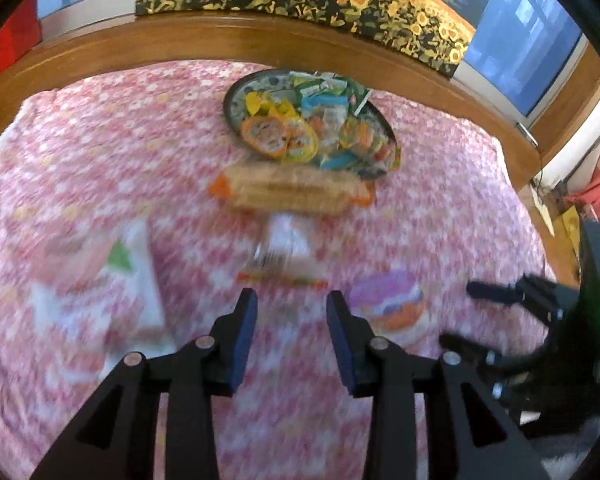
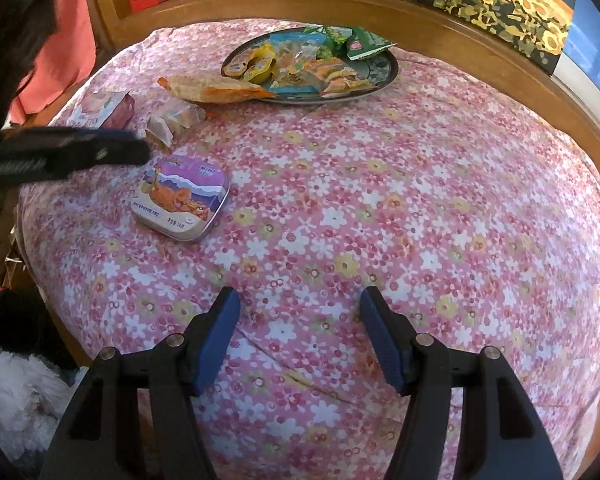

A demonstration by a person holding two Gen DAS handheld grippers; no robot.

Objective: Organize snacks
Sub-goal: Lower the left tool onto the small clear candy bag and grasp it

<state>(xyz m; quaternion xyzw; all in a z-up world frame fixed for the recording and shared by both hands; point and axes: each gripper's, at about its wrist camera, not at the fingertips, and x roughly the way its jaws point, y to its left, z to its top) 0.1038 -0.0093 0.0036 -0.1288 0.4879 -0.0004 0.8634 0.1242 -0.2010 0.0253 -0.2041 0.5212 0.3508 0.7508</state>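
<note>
I am looking down on a worktop [image 2: 380,208] lying under a pink flowered cloth, its wooden rim [image 2: 480,44] curving across the top and right of the right wrist view. The lower right of that cloth is lying bare, giving me open room there.

A round plate [image 2: 382,70] is sitting at upper centre near the far rim, heaped with snack packets [image 2: 300,68]. A long orange-ended packet [image 2: 216,88] is leaning against the plate's near edge, touching it. A pink box [image 2: 104,114] is lying at the upper left near the cloth's edge, with a small clear-wrapped snack [image 2: 172,124] just beside it. The purple mint tin [image 2: 182,198] is lying flat at centre left, apart from the others.

My right hand-held gripper [image 2: 300,320] is hovering over bare cloth, jaws standing well apart, holding nothing. My left hand-held gripper [image 1: 292,326], in a blurred view, is gaping narrower, also holding nothing.
</note>
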